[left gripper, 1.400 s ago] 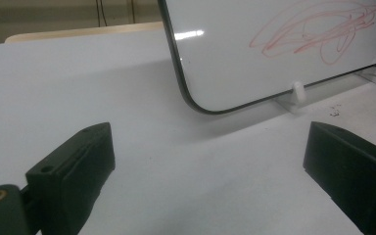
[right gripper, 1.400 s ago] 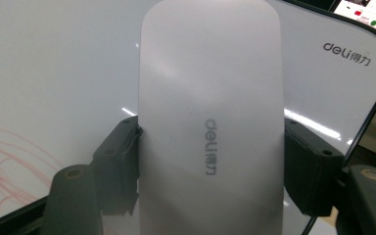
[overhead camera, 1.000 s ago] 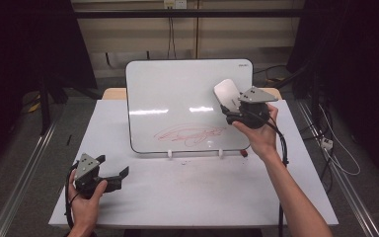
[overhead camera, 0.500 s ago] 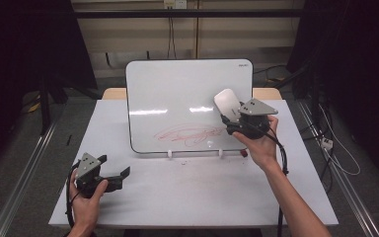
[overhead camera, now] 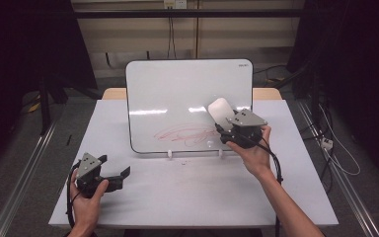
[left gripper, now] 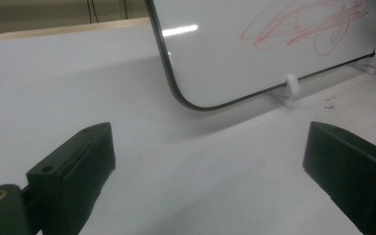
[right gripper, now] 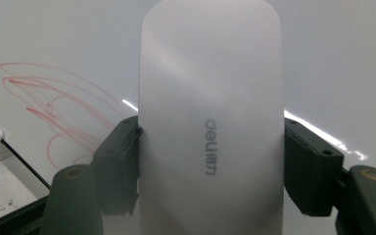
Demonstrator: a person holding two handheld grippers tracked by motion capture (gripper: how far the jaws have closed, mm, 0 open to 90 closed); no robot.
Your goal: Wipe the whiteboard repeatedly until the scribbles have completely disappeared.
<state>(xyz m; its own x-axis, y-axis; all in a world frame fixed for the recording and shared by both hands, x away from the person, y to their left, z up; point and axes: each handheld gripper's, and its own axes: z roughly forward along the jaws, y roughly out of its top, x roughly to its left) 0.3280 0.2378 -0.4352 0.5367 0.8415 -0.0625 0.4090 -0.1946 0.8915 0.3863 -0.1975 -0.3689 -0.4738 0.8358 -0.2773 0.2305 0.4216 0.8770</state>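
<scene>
1. The whiteboard [overhead camera: 177, 98], glossy, with rounded corners and a thin dark rim, stands tilted on small white plastic feet [left gripper: 291, 84] on the matte white table [overhead camera: 187, 197].
2. Looping red marker scribbles [overhead camera: 182, 134] cross the whiteboard's lower half.
3. The right gripper [overhead camera: 225, 129] pinches a smooth white oblong eraser [right gripper: 210, 122] between its black jaws, in front of the whiteboard's lower right part.
4. The left gripper [overhead camera: 123, 173] rests on the table near the whiteboard's lower left corner, jaws spread wide with nothing between them.
</scene>
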